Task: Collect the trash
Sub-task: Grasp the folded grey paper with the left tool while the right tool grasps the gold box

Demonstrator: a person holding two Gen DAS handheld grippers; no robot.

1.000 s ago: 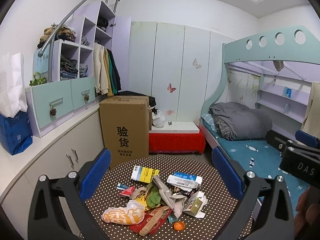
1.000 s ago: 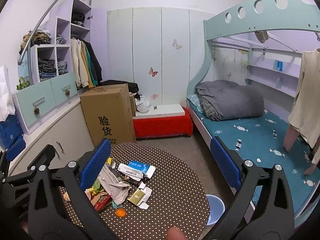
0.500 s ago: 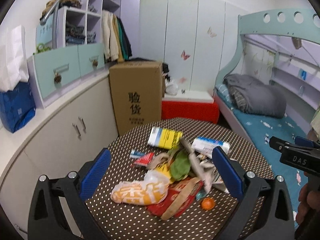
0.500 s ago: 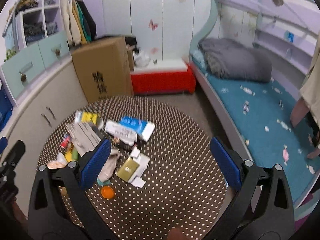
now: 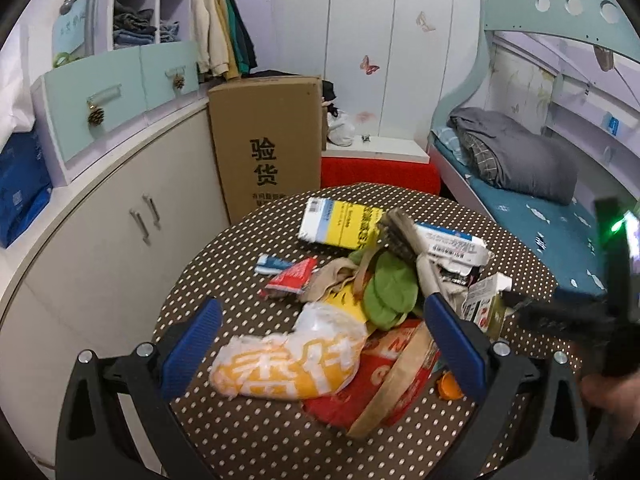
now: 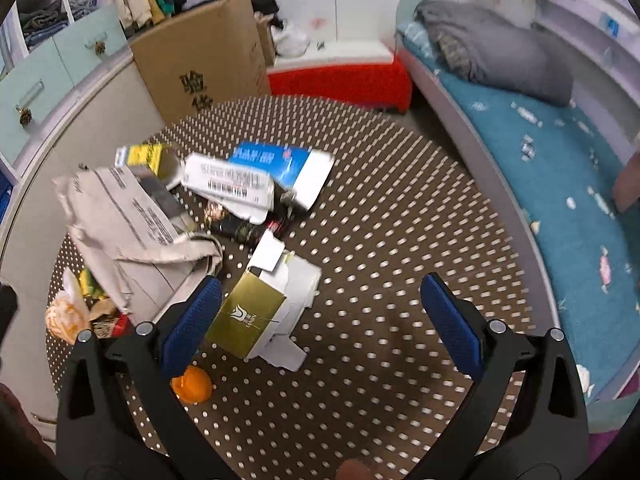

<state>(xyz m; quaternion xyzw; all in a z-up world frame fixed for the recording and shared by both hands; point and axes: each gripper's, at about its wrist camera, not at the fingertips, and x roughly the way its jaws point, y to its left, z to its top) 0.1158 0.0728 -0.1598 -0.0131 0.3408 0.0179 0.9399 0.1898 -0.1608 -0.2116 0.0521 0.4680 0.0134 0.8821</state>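
Observation:
A heap of trash lies on a round brown polka-dot table (image 5: 248, 420) (image 6: 400, 216). In the left wrist view my left gripper (image 5: 320, 344) hangs open over an orange-and-white plastic bag (image 5: 288, 364), with a red wrapper (image 5: 360, 392), green leaves (image 5: 390, 292) and a yellow-and-white box (image 5: 340, 222) close by. In the right wrist view my right gripper (image 6: 320, 320) is open above a gold-and-white carton (image 6: 256, 316). An orange cap (image 6: 192, 388), crumpled grey paper (image 6: 128, 232) and a blue-and-white box (image 6: 280, 164) lie around it. Nothing is held.
A tall cardboard box (image 5: 268, 144) stands behind the table beside white cupboards (image 5: 120, 216). A red bench (image 6: 340, 80) and a bunk bed (image 6: 560, 176) with a grey blanket (image 5: 516, 152) fill the right side. The right gripper's body (image 5: 600, 312) shows at the left view's right edge.
Both grippers have come down and forward toward the table, so the trash looms larger. The left one now frames the orange bag, the right one the gold carton. Both stay open.

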